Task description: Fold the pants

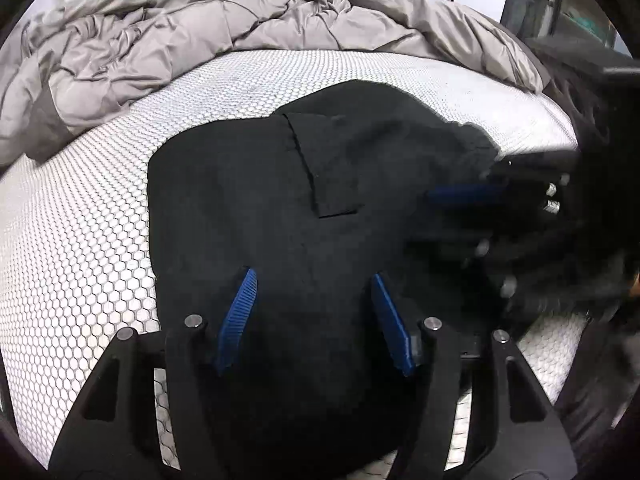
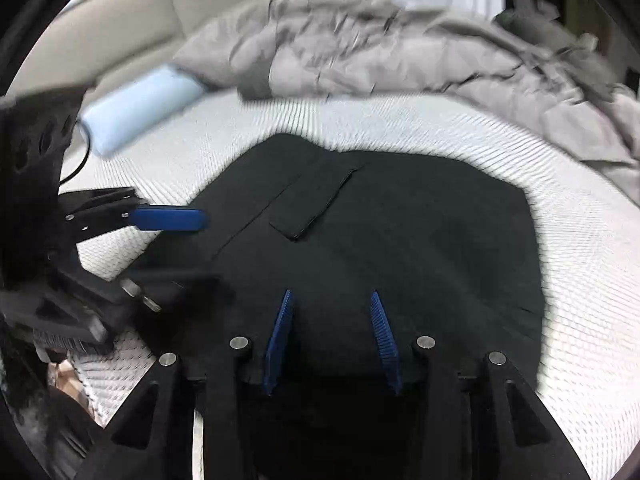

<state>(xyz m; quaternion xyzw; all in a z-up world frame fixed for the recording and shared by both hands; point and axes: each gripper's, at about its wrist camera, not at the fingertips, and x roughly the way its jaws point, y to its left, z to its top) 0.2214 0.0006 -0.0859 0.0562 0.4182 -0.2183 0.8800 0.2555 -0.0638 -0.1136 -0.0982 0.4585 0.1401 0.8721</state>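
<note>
1. Squarely on a white honeycomb-patterned mattress [image 1: 80, 240] lie the black fabric pants [image 1: 280, 200], folded into a compact block, a rectangular pocket flap [image 1: 324, 168] facing up.
2. Above the pants, the left gripper [image 1: 312, 280] hangs with its blue ribbed pads apart, gripping nothing.
3. Alongside, the right gripper [image 2: 332, 298] is likewise parted and empty over the cloth.
4. Behind, a rumpled grey comforter [image 1: 180, 36] is heaped; a pale blue roll [image 2: 140, 108] lies near it.
</note>
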